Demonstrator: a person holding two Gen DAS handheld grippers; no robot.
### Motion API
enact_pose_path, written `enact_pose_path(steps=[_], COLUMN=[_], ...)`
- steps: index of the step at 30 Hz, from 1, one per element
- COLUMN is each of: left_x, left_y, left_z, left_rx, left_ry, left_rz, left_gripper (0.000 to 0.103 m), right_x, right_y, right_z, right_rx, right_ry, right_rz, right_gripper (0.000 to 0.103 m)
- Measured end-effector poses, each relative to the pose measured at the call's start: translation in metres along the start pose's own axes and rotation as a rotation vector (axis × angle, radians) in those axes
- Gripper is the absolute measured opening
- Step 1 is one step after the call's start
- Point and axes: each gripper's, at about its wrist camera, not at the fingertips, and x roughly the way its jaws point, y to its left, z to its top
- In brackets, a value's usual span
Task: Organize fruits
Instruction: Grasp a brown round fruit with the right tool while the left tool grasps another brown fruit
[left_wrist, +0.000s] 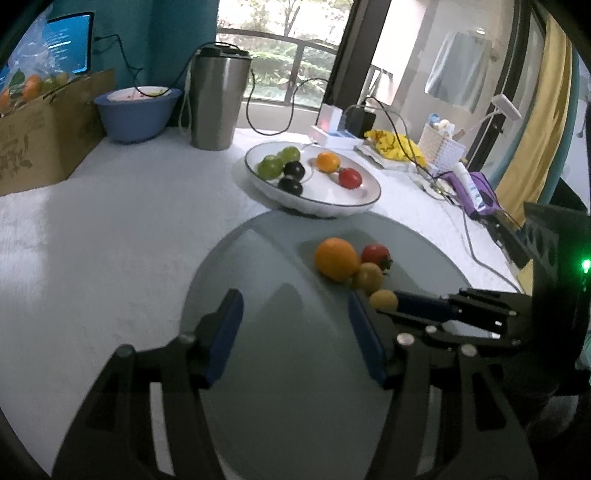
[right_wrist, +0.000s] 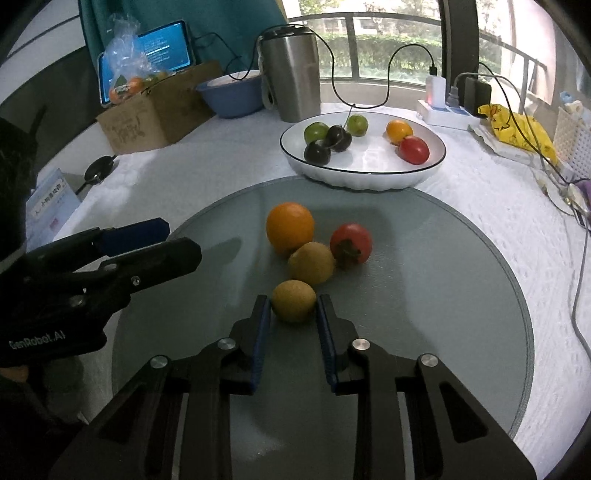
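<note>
From the left wrist: the left tongs (left_wrist: 295, 332) hung wide and empty above the grey mat (left_wrist: 236, 258), seemingly waiting, with the orange (left_wrist: 336, 258) well ahead. The plate (left_wrist: 354, 201) beyond already held sorted fruit.

From the right wrist: the right tongs (right_wrist: 293, 314) bracketed the nearest kiwi (right_wrist: 293, 306), narrowed round it for a lift; actual contact could not be told.

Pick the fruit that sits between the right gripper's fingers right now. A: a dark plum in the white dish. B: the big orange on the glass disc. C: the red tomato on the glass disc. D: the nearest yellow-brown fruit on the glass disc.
D: in the right wrist view the right gripper has its blue pads on either side of the nearest yellow-brown fruit, which rests on the glass disc.
</note>
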Motion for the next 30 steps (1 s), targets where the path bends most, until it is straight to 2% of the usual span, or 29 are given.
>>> enact_pose_path(steps=[6,16,23,26,29,30], left_x=[0.01,0.039,0.055,0.06,0.066,0.067], left_y=[-0.019,-0.056,-0.069,-0.071,-0.072,-0.073], left_z=[0.001,0.004,0.01,0.012,0.014,0.014], left_rx=[0.024,0.085,0.112,0.125,0.126,0.127], left_ry=[0.028,0.087,0.102,0.107,0.127,0.129], left_rz=[-0.01,-0.005,0.029,0.039,0.035,0.031], left_gripper=[0.061,0.061,0.06,0.045,0.037,0.031], right_x=[-0.015,-0.033,-0.035,-0.034,-0.034,-0.034], right_y=[-0.013,-0.056,-0.075,-0.08,-0.081,-0.082], right_z=[-0.002,-0.012,-0.013,-0.012,-0.01,-0.009], right_rx=[0.016,0.084,0.112,0.119,0.116,0.116], right_ry=[-0.036,-0.076,-0.086,-0.087,-0.091,-0.091], right_rz=[0.004,-0.013,-0.001,0.009,0.013,0.012], right_gripper=[0.027,0.027,0.027,0.027,0.027,0.027])
